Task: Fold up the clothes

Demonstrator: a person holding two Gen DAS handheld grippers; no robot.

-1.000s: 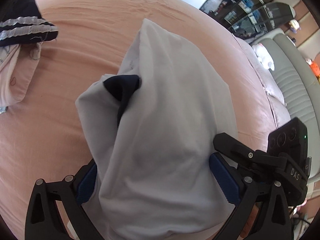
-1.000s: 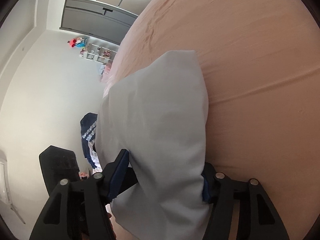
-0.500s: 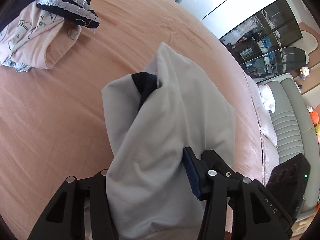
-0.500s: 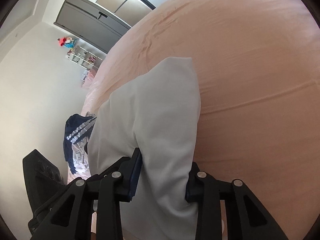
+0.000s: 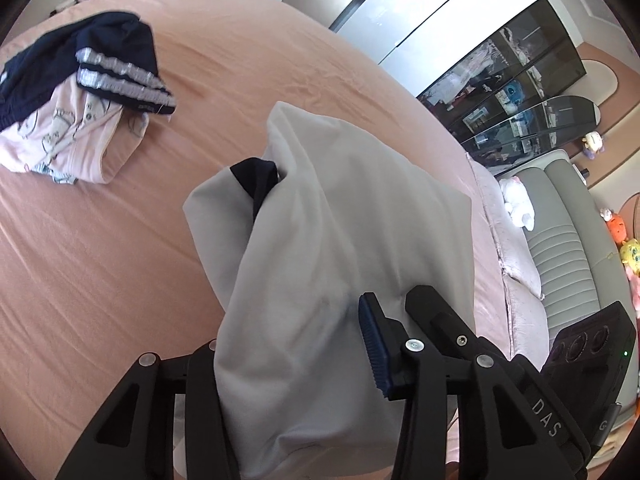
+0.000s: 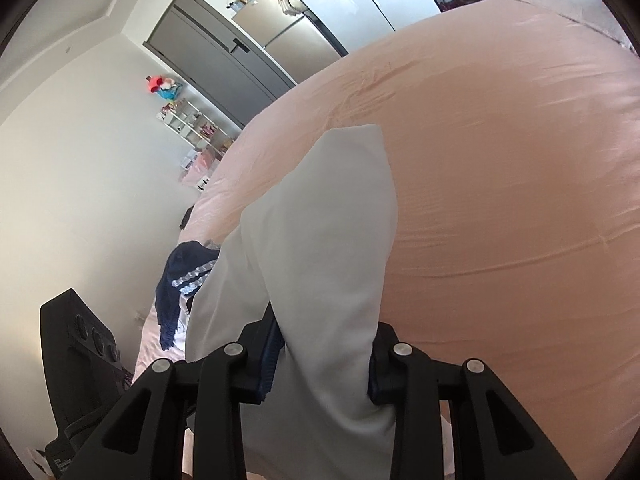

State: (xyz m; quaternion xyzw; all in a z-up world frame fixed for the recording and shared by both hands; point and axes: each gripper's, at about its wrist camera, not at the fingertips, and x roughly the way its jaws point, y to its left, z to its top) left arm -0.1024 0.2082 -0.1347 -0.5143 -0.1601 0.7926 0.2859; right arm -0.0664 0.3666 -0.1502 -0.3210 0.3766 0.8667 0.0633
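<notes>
Both grippers grip one white garment (image 5: 336, 248) lying on the pink bed (image 5: 100, 248), the left gripper (image 5: 296, 356) with jaws closing on bunched cloth and the right gripper (image 6: 320, 360) clamped narrow on a fold, with a navy-and-pink clothes pile (image 5: 80, 92) well ahead to the left gripper's left.

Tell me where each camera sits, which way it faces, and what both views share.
Left wrist: sits on the left gripper, facing down across the pink bed; its fingers close on the white garment.
Right wrist: sits on the right gripper, facing along the bed toward grey cabinets; its fingers pinch the garment.
Shared: garment, bed, navy striped clothing.
</notes>
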